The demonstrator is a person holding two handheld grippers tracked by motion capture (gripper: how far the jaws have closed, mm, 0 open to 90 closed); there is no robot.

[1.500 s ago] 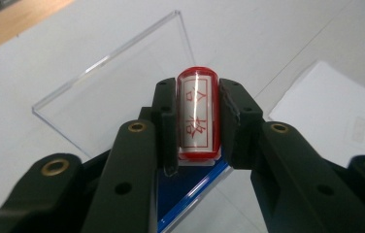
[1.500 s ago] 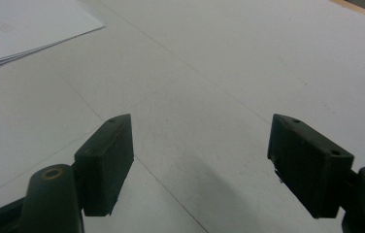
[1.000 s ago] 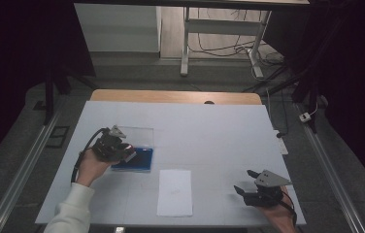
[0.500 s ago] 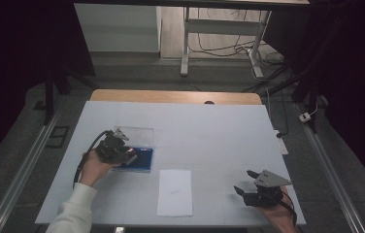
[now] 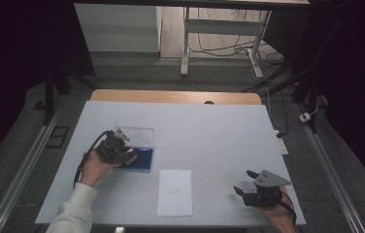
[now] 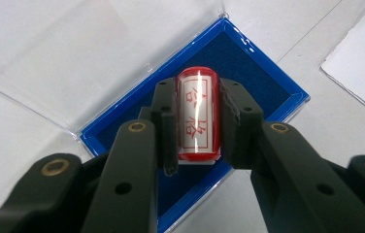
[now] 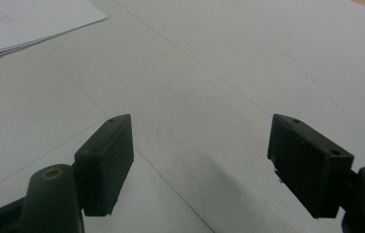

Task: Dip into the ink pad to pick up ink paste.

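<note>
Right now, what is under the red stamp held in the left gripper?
Under the red stamp, clamped by the left gripper, lies the blue ink pad in its open case. The stamp's own face and the pad directly beneath are covered.

Stamp (image 6: 197, 116): glossy red cylinder, with a white label bearing red characters.
Ink pad case (image 6: 263, 73): bright blue rim, dark navy pad inside.
Case lid (image 6: 74, 53): clear, colourless plastic; the white table shows through it.
Table (image 5: 219, 131): white top with faint grey lines; a light wood strip along its far edge.
Paper sheet (image 5: 174, 192): plain white.
Left gripper (image 6: 197, 126): black jaws with brass-coloured rivets.
Right gripper (image 7: 200, 160): matte black jaws, brass-coloured rivets.
Grey plate (image 5: 269, 178): pale grey, on the right gripper.
Sleeve (image 5: 74, 213): white.
Floor (image 5: 20, 160): grey.
</note>
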